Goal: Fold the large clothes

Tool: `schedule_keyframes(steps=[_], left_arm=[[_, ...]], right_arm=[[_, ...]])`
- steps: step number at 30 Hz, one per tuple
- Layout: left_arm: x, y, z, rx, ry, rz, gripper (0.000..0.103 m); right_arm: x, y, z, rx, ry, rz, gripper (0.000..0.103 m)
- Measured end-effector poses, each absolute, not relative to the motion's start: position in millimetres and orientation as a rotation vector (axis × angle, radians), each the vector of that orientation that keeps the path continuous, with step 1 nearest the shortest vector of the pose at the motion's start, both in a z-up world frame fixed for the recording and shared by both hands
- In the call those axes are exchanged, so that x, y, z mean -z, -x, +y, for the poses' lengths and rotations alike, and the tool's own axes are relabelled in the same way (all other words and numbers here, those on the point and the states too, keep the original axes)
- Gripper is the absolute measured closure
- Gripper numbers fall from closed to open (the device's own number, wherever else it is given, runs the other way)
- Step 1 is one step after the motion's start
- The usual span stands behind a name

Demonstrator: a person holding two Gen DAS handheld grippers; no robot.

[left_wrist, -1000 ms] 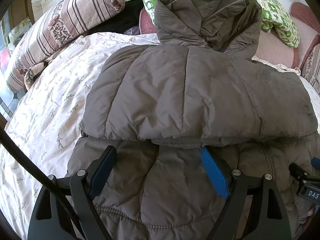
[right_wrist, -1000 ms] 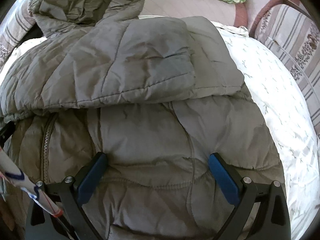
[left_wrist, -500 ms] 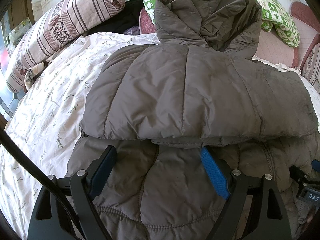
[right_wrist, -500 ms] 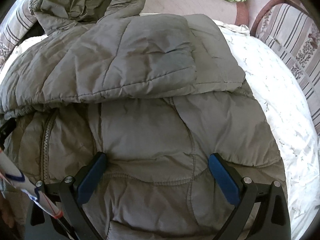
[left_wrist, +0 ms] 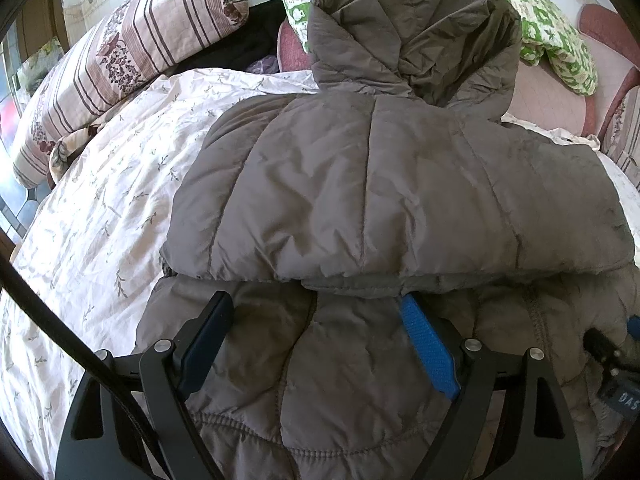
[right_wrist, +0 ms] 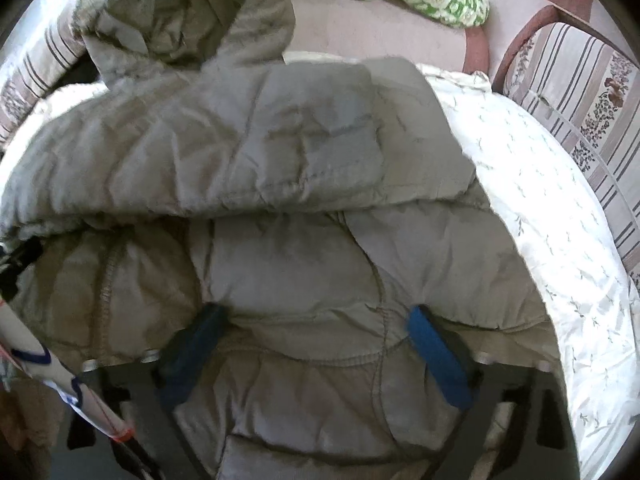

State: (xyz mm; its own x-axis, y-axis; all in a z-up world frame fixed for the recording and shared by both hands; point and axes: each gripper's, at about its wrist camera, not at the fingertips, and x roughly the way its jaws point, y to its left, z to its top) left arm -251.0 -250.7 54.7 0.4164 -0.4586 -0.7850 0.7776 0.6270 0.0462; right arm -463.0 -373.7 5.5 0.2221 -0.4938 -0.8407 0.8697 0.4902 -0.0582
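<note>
On the bed (left_wrist: 100, 208), grey hooded jacket (left_wrist: 380, 192) lies folded, sleeves across. Left hand-held gripper (left_wrist: 320, 312) and right hand-held gripper (right_wrist: 316, 320) both spread wide over its hem, gripping nothing.

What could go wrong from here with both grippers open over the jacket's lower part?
1. The padded jacket is thick; the left gripper or right gripper may pinch only the top layer, so the fold comes apart.
2. The folded sleeves lie loose and could slide.
3. The hood could stay sticking out.
</note>
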Motion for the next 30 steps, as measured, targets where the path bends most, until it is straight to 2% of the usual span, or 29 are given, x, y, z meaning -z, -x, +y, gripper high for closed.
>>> schedule_keyframes(steps=[8, 13, 16, 20, 24, 30], left_arm=[[-74.0, 256.6, -241.2, 0.834, -0.386, 0.752, 0.018], [-81.4, 261.3, -238.9, 0.831, -0.368, 0.704, 0.018], [-87.1, 258.5, -237.4, 0.832, -0.342, 0.691, 0.018], [-79.1, 251.0, -240.7, 0.807, -0.356, 0.73, 0.018], [-68.0, 244.4, -242.4, 0.806, -0.355, 0.799, 0.018], [-62.9, 244.9, -245.3, 0.808, -0.376, 0.808, 0.018]], right_arm=[[-56.5, 470.4, -360.4, 0.955, -0.366, 0.707, 0.019], [-57.3, 473.3, -373.1, 0.927, -0.424, 0.696, 0.021], [-63.1, 476.1, -382.8, 0.936, -0.43, 0.681, 0.036], [-64.8, 471.9, -404.8, 0.924, -0.484, 0.674, 0.061], [-43.9, 470.3, -432.2, 0.876, -0.592, 0.709, 0.061], [-20.0, 471.8, -442.0, 0.845, -0.677, 0.76, 0.06]])
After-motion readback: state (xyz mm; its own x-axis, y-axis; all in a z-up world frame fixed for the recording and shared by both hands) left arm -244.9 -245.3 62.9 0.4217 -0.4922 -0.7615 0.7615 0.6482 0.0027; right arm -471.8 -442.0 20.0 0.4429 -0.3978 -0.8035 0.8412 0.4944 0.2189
